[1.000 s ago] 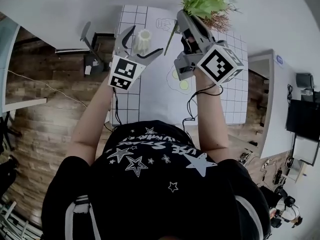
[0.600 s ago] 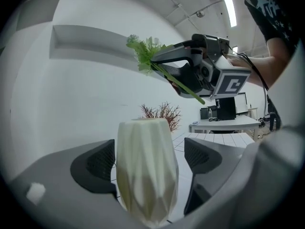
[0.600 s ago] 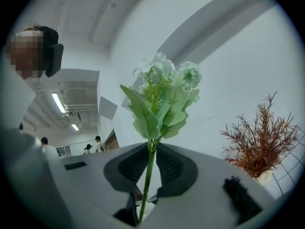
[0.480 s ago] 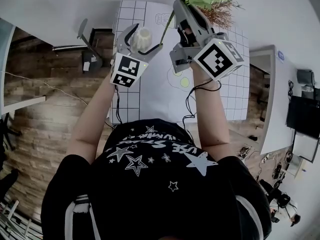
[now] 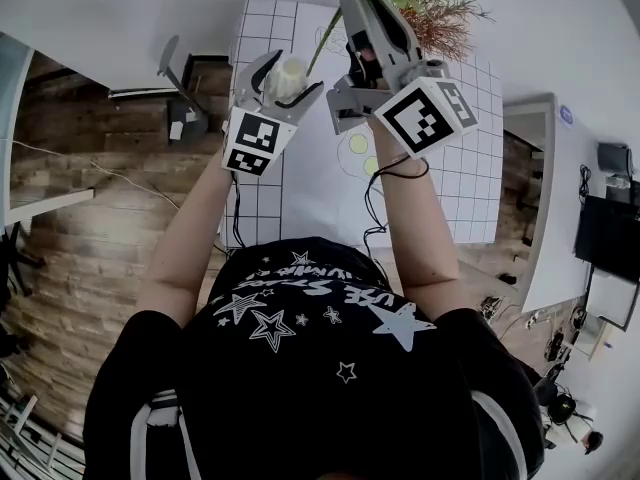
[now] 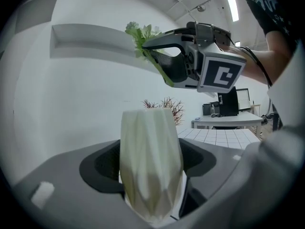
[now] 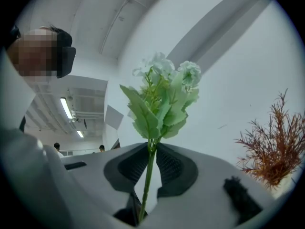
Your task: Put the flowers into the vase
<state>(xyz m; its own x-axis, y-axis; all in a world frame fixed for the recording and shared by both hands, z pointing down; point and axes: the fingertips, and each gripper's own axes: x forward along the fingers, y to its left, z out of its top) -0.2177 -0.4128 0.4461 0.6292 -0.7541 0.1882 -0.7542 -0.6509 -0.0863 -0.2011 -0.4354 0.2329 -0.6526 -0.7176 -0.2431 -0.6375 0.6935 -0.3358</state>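
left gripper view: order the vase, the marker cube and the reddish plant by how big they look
1. vase: largest, though it is nearest the camera
2. marker cube
3. reddish plant: smallest, but far behind

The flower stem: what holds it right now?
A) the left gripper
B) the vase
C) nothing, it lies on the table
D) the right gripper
D: the right gripper is pinched shut on the green stem; the left gripper has its jaws closing around the vase.
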